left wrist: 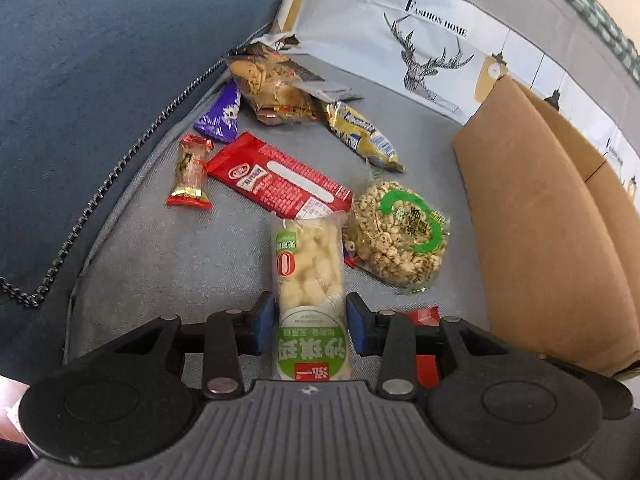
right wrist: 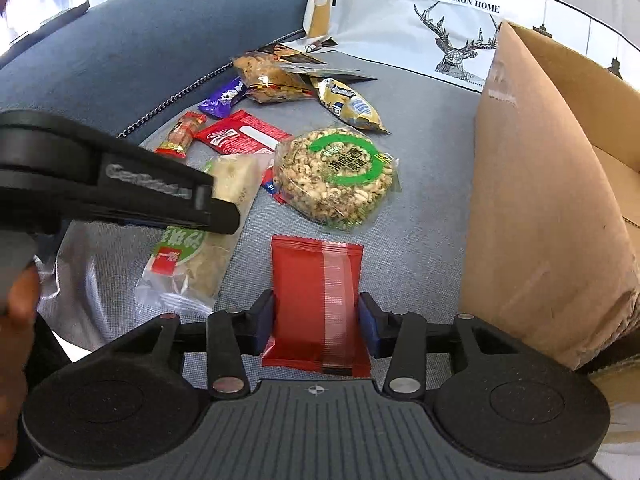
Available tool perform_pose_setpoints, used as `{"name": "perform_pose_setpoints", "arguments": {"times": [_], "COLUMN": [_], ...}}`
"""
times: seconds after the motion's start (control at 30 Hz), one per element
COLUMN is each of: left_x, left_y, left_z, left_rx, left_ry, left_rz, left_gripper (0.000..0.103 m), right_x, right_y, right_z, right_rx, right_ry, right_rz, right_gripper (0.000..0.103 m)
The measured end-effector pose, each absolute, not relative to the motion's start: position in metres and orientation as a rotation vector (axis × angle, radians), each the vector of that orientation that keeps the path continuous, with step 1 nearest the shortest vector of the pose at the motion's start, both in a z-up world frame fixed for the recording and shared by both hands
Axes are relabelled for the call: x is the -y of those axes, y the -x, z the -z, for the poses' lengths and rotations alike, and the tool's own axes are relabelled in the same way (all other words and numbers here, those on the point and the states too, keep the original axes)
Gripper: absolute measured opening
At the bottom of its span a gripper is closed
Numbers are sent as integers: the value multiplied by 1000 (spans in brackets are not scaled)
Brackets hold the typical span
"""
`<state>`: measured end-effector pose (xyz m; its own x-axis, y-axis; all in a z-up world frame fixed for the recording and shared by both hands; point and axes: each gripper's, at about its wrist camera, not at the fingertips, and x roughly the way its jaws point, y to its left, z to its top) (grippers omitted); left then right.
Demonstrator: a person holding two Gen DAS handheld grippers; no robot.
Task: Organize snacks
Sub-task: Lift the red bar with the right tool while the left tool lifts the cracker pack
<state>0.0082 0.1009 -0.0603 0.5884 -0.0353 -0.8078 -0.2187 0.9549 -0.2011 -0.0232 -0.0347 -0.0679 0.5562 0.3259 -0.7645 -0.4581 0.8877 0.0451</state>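
My left gripper (left wrist: 310, 312) is shut on a long clear pack of white puffed-rice bar (left wrist: 308, 256) with a green label, its blue pads pressing both sides. In the right wrist view the same pack (right wrist: 192, 256) hangs tilted under the left gripper's black finger (right wrist: 216, 208). My right gripper (right wrist: 316, 312) is shut on a flat red packet (right wrist: 316, 280) that lies on the grey cloth (right wrist: 420, 208). A corner of that red packet (left wrist: 424, 316) shows beside the left gripper. An open cardboard box (right wrist: 532, 200) stands just to the right.
Several snacks lie on the grey cloth: a round cereal cake (left wrist: 400, 236), a red wafer pack (left wrist: 280, 180), a small red candy (left wrist: 192, 172), a purple bar (left wrist: 222, 114), a cookie bag (left wrist: 272, 88), a yellow bar (left wrist: 364, 136). A dark blue cushion (left wrist: 100, 60) lies left, a deer-print bag (left wrist: 432, 52) behind.
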Motion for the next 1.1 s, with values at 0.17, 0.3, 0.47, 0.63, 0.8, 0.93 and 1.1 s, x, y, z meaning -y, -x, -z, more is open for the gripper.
{"name": "perform_pose_setpoints", "arguments": {"times": [0.17,0.3,0.47,0.63,0.8,0.93,1.1], "left_x": [-93,-98,-101,-95,-92,-83,-62], "left_y": [-10,-12,-5,10,17,19,20], "left_z": [66,66,54,32,12,-4,-19], "left_rx": [-952,-947,-880,-755,-663,-626,-595], "left_ry": [242,250,291,306,344,365,335], "left_rz": [-111,-95,-54,-11,-3,17,64], "left_gripper": [43,40,39,39,40,40,40], "right_x": [36,34,37,41,56,81,132], "right_y": [24,23,29,44,59,65,50], "right_z": [69,68,57,29,-10,-43,-68], "right_rx": [-860,-853,-798,-687,-562,-441,-339], "right_ry": [183,189,187,186,194,192,197], "right_rz": [-474,-476,-469,-486,-479,-458,-372], "right_gripper": [47,43,42,42,42,42,42]}}
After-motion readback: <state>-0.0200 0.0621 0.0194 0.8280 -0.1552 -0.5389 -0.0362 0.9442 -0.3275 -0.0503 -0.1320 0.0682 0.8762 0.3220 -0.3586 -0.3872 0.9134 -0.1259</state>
